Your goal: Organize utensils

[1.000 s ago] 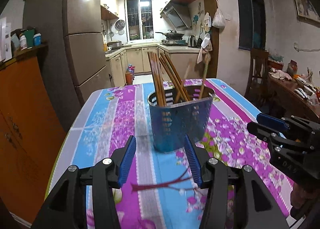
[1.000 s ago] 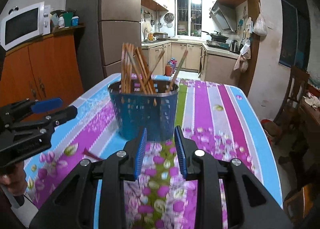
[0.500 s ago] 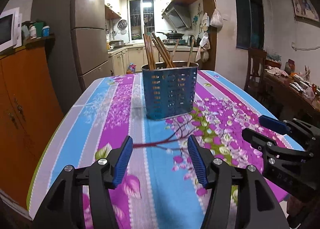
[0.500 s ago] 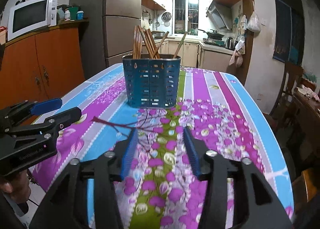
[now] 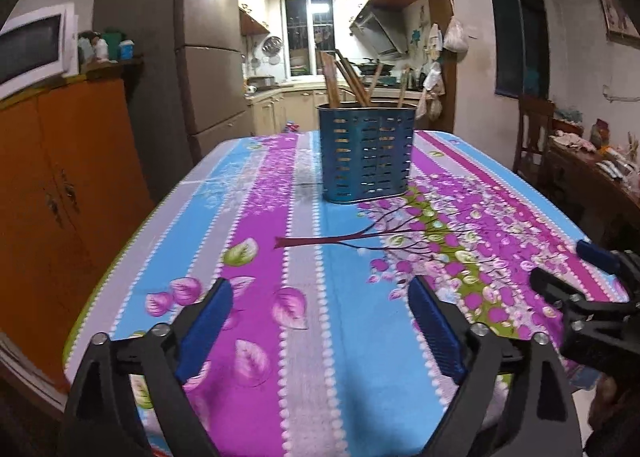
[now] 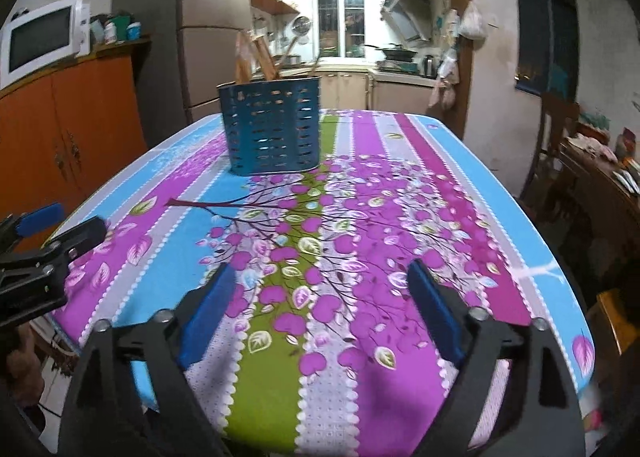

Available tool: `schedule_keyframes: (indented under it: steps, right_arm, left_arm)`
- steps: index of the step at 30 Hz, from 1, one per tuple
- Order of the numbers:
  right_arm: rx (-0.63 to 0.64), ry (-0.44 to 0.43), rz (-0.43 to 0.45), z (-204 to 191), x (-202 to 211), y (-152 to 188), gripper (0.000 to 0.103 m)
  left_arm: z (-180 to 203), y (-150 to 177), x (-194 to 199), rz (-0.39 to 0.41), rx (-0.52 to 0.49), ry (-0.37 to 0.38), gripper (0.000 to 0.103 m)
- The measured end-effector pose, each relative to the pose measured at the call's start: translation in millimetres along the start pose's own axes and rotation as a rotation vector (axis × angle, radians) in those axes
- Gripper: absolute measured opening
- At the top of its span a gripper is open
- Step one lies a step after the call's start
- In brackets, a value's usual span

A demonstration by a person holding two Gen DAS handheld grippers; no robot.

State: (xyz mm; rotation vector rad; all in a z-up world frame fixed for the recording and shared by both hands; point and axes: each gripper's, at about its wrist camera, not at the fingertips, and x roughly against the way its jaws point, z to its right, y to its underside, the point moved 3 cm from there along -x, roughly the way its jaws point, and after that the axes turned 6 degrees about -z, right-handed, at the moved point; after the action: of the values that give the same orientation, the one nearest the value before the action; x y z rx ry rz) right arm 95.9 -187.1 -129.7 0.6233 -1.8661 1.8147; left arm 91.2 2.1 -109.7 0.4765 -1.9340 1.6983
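Kitchen light falls down the long surface [image 5: 256,217] with its striped floral cloth, and from where I steer both tools I now see far more of that cloth than a second ago. I have backed both tools off to the near edge: the blue perforated holder [image 5: 366,153], which a second ago filled the space just past my fingertips, now stands upright well apart from them toward the far end, the wooden chopsticks [image 5: 344,81] leaning inside it. My left tool [image 5: 320,321] is spread wide with nothing between its pads, and my right tool [image 6: 320,309] has gone from nearly pressed together to spread wide and empty too. I see no loose utensil on the cloth, so I judge the sorting finished and this pull-back the closing move.
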Motion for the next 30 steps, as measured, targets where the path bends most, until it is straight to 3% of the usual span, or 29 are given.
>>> schedule_keyframes:
  steps: [3,7,12,14,23,30]
  right_arm:
    - [-0.048,0.023,0.039,8,9,2,0.097]
    - [-0.074,0.020,0.074,13,18,-2,0.097]
    - [-0.057,-0.011,0.095,10,31,-9,0.097]
    - [-0.014,0.016,0.110,4,38,-11,0.097]
    - [-0.024,0.097,0.271,5,71,-22,0.097]
    - [-0.033,0.118,0.291,10,77,-27,0.097]
  left_arm:
    - [-5,4,15,0.055,0.023,-0.068,0.099]
    - [-17,5,28,0.079,0.112,-0.016,0.099]
    - [-30,-1,35,0.078,0.169,-0.040,0.099]
    - [-34,-4,38,0.071,0.189,-0.030,0.099]
    - [-23,-19,52,0.118,0.123,-0.118,0.099]
    - [-24,-27,66,0.171,0.159,-0.154,0.099]
